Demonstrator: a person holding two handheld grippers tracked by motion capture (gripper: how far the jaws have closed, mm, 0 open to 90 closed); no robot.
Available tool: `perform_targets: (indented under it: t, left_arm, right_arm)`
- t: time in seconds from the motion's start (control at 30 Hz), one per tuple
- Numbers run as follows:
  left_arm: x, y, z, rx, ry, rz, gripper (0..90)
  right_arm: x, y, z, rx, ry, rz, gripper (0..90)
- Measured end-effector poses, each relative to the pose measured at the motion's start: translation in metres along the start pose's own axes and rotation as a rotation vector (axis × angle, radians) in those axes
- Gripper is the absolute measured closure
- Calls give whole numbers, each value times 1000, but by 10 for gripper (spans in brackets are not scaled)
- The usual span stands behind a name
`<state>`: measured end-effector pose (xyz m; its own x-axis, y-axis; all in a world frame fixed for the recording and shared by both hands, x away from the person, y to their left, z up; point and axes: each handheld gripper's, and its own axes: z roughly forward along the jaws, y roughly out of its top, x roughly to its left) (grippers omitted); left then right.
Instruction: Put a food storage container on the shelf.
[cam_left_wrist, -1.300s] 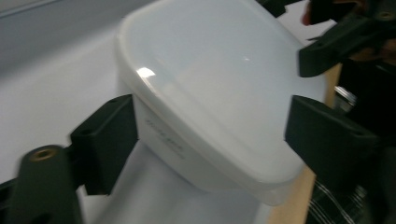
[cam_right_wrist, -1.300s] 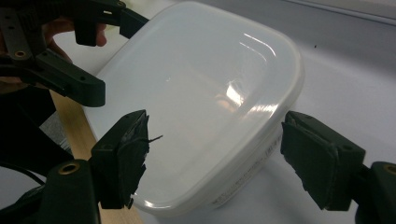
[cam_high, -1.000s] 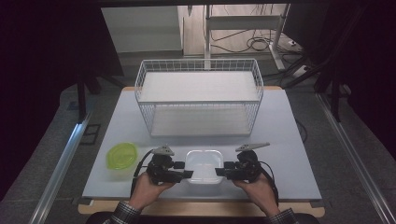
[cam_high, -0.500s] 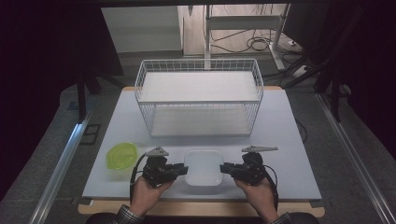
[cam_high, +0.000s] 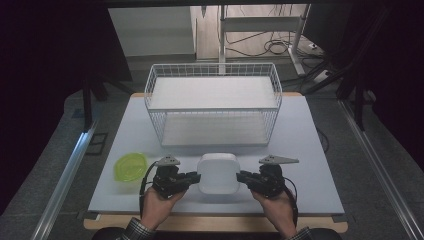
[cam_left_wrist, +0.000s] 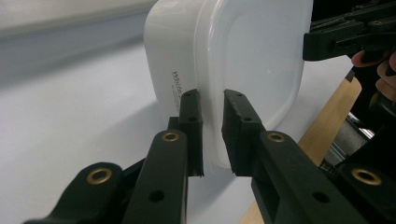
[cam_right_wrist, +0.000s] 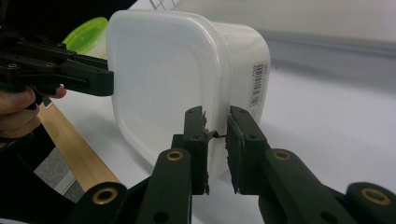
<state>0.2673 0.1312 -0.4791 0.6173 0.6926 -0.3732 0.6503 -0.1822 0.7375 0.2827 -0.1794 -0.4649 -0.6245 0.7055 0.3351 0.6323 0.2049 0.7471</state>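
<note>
- The pale tabletop carries everything, with a wooden strip along the person's edge.
- A white wire basket stands at the far middle, well apart from the hands.
- The white lidded container sits near the front edge, between the two grippers and in front of the basket.
- A green lid lies flat to the left, near the left gripper.
- The left gripper has just been closing; its fingers clamp narrowly on the container's left rim.
- The right gripper has also just been closing; its fingers pinch the opposite rim.
</note>
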Motion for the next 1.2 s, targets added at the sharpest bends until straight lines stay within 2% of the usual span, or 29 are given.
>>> perform_targets:
  t: [0.17, 0.3, 0.77, 0.97, 1.2]
  left_arm:
    - [-1, 11, -5, -18, 3, 17, 789]
    - [-4, 25, -11, -36, 14, 40, 789]
    - [-7, 76, -39, -116, 47, 94, 790]
    - [-6, 96, -50, -143, 59, 101, 790]
    - [-5, 116, -59, -165, 57, 92, 791]
  right_arm:
    - [1, 10, -5, -24, 10, -17, 782]
    - [1, 21, -9, -48, 12, -26, 783]
    - [9, 77, -24, -113, 18, -78, 781]
    - [11, 101, -27, -132, 24, -89, 779]
    - [14, 125, -30, -147, 20, -100, 778]
